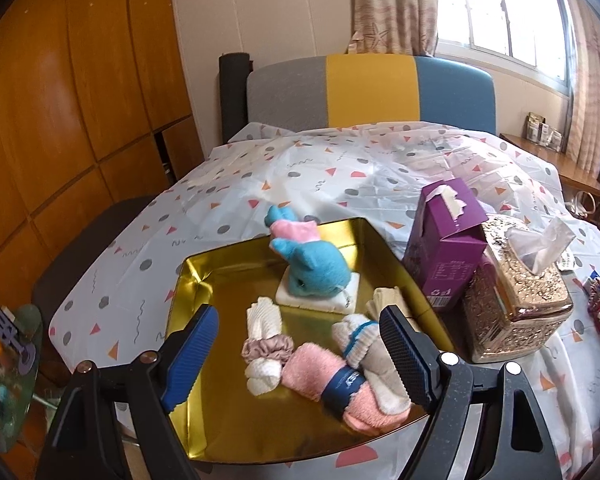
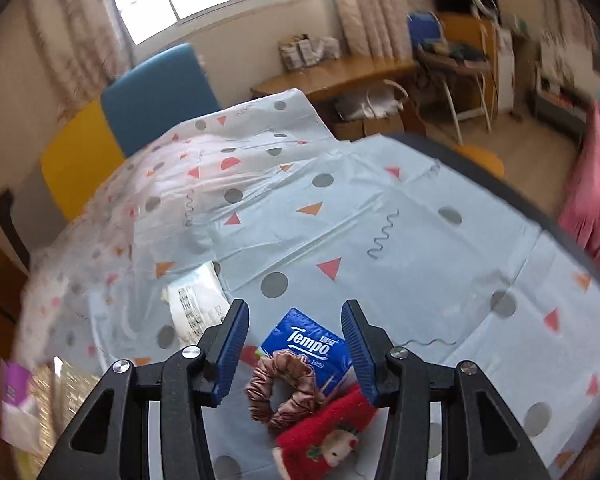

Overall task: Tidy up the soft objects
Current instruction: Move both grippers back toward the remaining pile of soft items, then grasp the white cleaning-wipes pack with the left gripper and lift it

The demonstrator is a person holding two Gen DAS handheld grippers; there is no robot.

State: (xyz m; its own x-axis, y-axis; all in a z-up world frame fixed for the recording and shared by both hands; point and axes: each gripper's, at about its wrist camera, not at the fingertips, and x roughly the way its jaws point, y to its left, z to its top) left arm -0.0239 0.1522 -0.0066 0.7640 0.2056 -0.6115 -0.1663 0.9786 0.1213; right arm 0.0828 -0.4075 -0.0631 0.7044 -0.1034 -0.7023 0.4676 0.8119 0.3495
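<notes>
The bed [image 1: 380, 168], covered with a white plastic sheet printed with grey dots, pink and orange triangles and squiggles, carries everything here; its headboard [image 1: 372, 92] is padded in grey, yellow and blue panels.

On the sheet lies a shallow square gold metal tray [image 1: 204, 276]. Just beside its right edge stand an embossed gold tissue box [image 1: 512, 300] with a white tissue sticking up, and a purple cardboard tissue box [image 1: 448, 240] leaning against it.

Inside the tray, at the far side, a blue plush toy in a pink top [image 1: 312, 260] rests partly on a white square pad [image 1: 320, 300]. Nearer lie a rolled pink towel with a dark blue band [image 1: 332, 388], a white waffle cloth cinched by a mauve scrunchie [image 1: 264, 344], a rolled white sock with a blue stripe [image 1: 356, 336] and a cream folded cloth [image 1: 388, 300] at the right wall.

The left gripper [image 1: 296, 344] hangs over the near part of the tray, jaws spread wide with nothing pinched — the soft rolls lie below, between the blue pads.

The right gripper [image 2: 296, 352] hovers over another part of the sheet, jaws partly spread and gripping nothing. Beneath it lie a blue Tempo tissue packet [image 2: 304, 344], a brown satin scrunchie [image 2: 284, 388] overlapping it, and a red knitted Christmas item [image 2: 328, 436] touching the scrunchie — well outside the tray.
</notes>
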